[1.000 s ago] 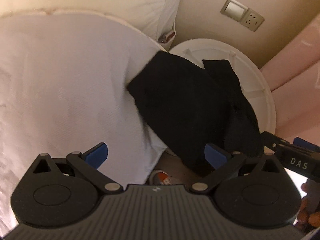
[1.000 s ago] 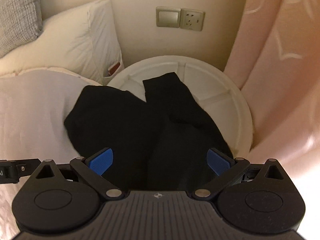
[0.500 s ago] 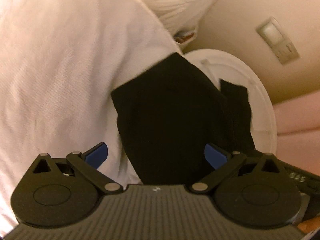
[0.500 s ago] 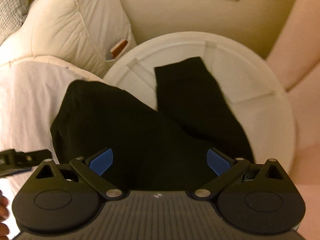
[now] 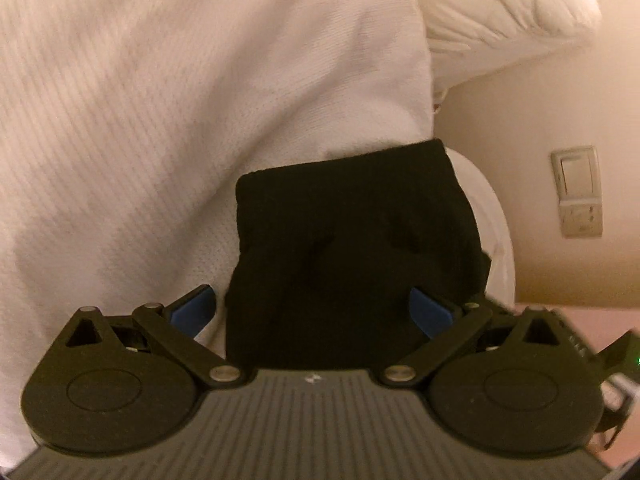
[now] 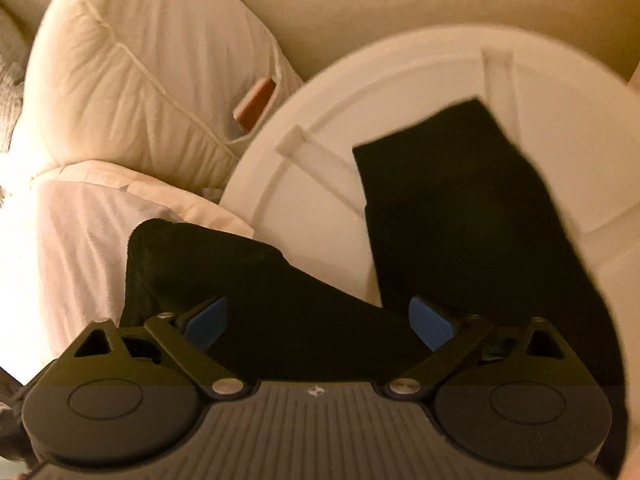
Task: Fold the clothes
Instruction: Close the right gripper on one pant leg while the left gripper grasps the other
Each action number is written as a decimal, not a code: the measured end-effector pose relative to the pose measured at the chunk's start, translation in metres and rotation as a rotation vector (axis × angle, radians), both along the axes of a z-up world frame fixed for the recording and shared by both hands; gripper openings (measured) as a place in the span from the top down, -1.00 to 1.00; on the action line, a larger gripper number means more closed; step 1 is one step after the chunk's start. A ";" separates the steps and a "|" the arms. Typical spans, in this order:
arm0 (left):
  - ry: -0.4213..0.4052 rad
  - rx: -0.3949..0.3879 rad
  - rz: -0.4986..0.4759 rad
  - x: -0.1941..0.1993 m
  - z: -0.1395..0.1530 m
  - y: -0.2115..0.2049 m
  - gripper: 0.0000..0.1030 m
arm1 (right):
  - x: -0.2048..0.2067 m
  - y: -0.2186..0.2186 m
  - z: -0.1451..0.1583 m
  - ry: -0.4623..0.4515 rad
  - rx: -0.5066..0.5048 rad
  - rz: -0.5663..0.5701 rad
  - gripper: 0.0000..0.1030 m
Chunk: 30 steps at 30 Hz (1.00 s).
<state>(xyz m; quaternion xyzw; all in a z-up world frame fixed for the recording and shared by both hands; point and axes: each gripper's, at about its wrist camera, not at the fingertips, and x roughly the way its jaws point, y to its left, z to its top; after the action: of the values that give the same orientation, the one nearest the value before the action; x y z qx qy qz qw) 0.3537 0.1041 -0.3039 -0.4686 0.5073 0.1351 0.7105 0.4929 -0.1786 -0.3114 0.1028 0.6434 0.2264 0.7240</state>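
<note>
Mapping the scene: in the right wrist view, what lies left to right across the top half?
Pillow → brown item tucked beside it → round white table.

no text or label can be read.

- Left wrist view: we look forward along the left tool point(image 5: 312, 312), close above the black garment point(image 5: 356, 248), facing the white bed point(image 5: 180, 100) with a wall switch point(image 5: 578, 192) at right.
- Right wrist view: we look forward along the right tool point(image 6: 318, 322), equally close, facing the round white surface point(image 6: 420, 92) and the pillow point(image 6: 132, 72).
- Shared region: we see the black garment point(image 6: 280, 300), the bed edge and the round white surface point(image 5: 496, 220) in both views.
</note>
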 end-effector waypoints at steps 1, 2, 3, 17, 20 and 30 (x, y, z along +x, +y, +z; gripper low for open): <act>0.006 0.004 0.007 0.001 -0.001 0.000 -0.53 | 0.000 0.000 -0.004 0.010 -0.002 0.005 -0.22; 0.008 0.023 0.002 0.000 0.003 -0.001 -0.38 | -0.002 0.001 -0.004 0.016 -0.014 0.022 0.26; 0.009 0.050 -0.009 -0.003 0.009 -0.002 -0.05 | -0.005 0.001 -0.003 0.018 -0.033 0.047 0.46; -0.129 0.004 -0.076 -0.029 0.032 -0.018 0.40 | -0.026 -0.003 0.034 0.047 -0.112 0.223 0.13; -0.133 0.000 -0.061 -0.014 0.013 -0.015 0.04 | -0.020 0.014 0.029 0.015 -0.142 0.247 0.02; -0.257 -0.021 -0.176 -0.033 0.038 -0.039 0.89 | 0.000 0.036 0.045 0.005 -0.112 0.266 0.02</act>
<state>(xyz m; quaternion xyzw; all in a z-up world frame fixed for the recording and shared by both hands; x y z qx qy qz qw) 0.3212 0.0648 -0.2660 -0.4432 0.4527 0.0059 0.7737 0.4927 -0.1431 -0.2667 -0.0235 0.6650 0.2839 0.6904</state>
